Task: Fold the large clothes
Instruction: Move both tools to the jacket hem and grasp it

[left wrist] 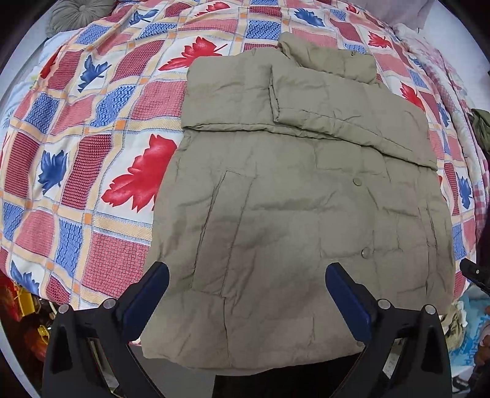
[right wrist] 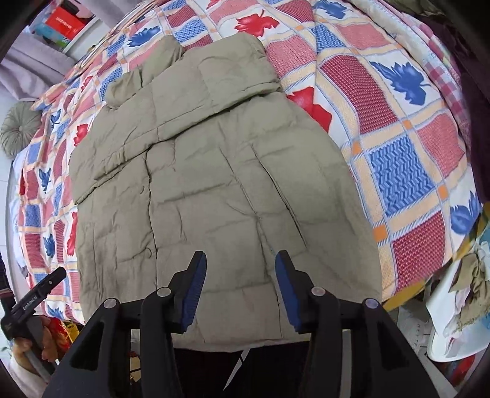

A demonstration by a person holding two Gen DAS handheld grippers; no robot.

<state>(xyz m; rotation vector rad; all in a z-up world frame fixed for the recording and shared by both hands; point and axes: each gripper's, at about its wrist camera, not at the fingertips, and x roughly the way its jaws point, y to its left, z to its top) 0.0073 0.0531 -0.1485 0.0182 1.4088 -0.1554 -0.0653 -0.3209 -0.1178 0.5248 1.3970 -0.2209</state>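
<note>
A khaki quilted jacket [left wrist: 291,199] lies flat on the bed, collar at the far end, both sleeves folded across the chest. It also shows in the right wrist view [right wrist: 214,189]. My left gripper [left wrist: 247,275] is open and empty, hovering above the jacket's near hem. My right gripper [right wrist: 240,263] is open and empty, above the hem too, its jaws less wide apart. The left gripper's tip [right wrist: 46,283] shows at the left edge of the right wrist view.
The bed carries a patchwork quilt [left wrist: 92,153] with red and blue leaf prints. A round grey cushion [left wrist: 76,15] lies at the far corner. Clutter and a white bag [right wrist: 459,306] stand beside the bed's near edge.
</note>
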